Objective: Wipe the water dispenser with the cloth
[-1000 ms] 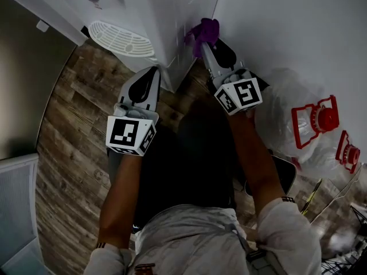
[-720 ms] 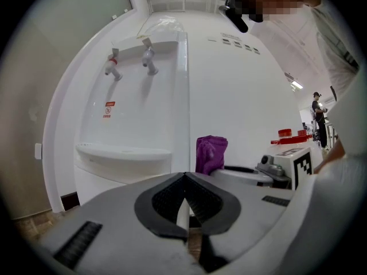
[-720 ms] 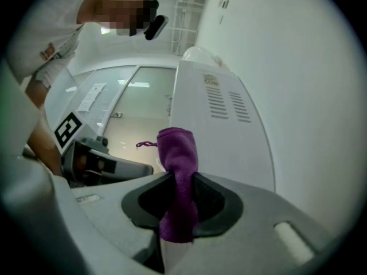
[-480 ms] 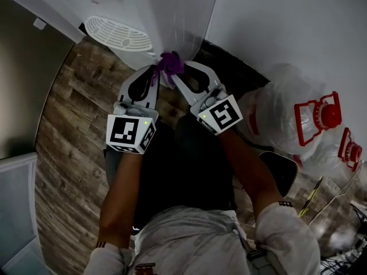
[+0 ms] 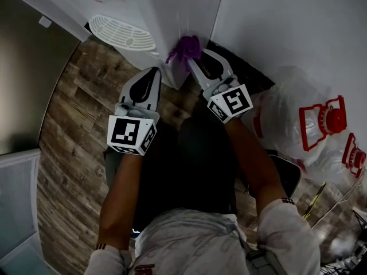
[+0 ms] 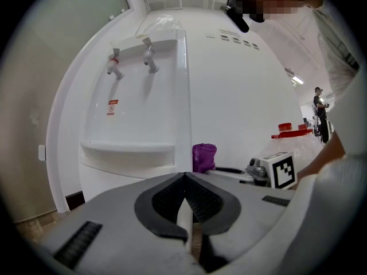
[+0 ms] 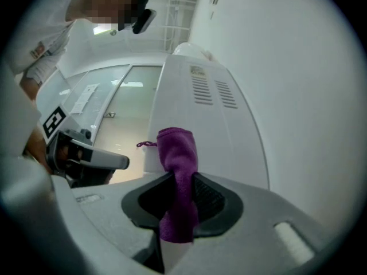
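Right gripper [image 5: 192, 62], reaching forward, holds cloth [image 5: 184, 47] against water dispenser [image 5: 178, 10]

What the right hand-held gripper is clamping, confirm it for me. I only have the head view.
Observer: The right gripper view shows the right hand-held gripper shut on the purple cloth, with a folded end sticking out past the jaws.
Operator: Report the left one as well.
Observer: The left gripper view shows the left hand-held gripper shut, jaws together with nothing between them.
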Demonstrator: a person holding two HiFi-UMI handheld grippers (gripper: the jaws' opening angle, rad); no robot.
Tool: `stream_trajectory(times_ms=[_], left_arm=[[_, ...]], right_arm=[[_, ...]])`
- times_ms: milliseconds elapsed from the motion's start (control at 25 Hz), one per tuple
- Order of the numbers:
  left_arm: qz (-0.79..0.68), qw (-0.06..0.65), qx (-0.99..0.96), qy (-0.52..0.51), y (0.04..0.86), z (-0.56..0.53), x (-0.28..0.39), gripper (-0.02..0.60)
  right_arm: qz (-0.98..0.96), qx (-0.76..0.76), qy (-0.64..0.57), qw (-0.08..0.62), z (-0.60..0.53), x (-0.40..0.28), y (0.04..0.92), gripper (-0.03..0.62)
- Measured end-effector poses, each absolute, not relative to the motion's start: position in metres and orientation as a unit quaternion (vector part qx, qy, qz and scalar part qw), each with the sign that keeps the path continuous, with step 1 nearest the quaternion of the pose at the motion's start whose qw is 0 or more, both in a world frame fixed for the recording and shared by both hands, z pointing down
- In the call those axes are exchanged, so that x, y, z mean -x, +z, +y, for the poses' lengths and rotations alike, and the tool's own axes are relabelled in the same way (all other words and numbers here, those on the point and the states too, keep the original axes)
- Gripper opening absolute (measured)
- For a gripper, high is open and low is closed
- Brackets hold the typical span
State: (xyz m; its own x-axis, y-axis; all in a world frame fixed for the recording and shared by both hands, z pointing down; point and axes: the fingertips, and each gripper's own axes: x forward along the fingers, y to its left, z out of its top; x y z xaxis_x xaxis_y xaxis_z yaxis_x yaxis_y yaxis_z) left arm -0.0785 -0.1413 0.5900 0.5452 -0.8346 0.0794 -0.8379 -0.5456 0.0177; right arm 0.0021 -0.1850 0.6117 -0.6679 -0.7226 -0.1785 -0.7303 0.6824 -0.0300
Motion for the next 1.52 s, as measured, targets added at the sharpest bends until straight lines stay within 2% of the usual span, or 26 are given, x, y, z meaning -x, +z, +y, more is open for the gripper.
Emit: stream_trajectory(times_ms=[560, 960, 1320, 1520], left_arm=[[-0.467, 0.024, -0.883, 0.044, 0.603, -0.144, 0.075, -0.002], [-0.472, 0.024, -0.879, 0.058, 0.619, -0.143, 0.079, -0.002], [-0.472, 0.047, -0.879, 0.057, 0.653, -0.14, 0.069, -0.002], [-0.469, 0.06, -0.879, 0.063, 0.672, -0.139, 0.065, -0.002]], right_arm=[[0.861, 0.507, 0.003, 0.034, -0.301, -0.075, 0.646, 0.094], [0.835, 0.55, -0.001, 0.022, -0.334, -0.104, 0.658, 0.089], [0.863, 0.495, -0.006, 0.101, -0.261, -0.079, 0.654, 0.089], [0.894, 0.437, 0.005, 0.097, -0.193, -0.037, 0.668, 0.091]])
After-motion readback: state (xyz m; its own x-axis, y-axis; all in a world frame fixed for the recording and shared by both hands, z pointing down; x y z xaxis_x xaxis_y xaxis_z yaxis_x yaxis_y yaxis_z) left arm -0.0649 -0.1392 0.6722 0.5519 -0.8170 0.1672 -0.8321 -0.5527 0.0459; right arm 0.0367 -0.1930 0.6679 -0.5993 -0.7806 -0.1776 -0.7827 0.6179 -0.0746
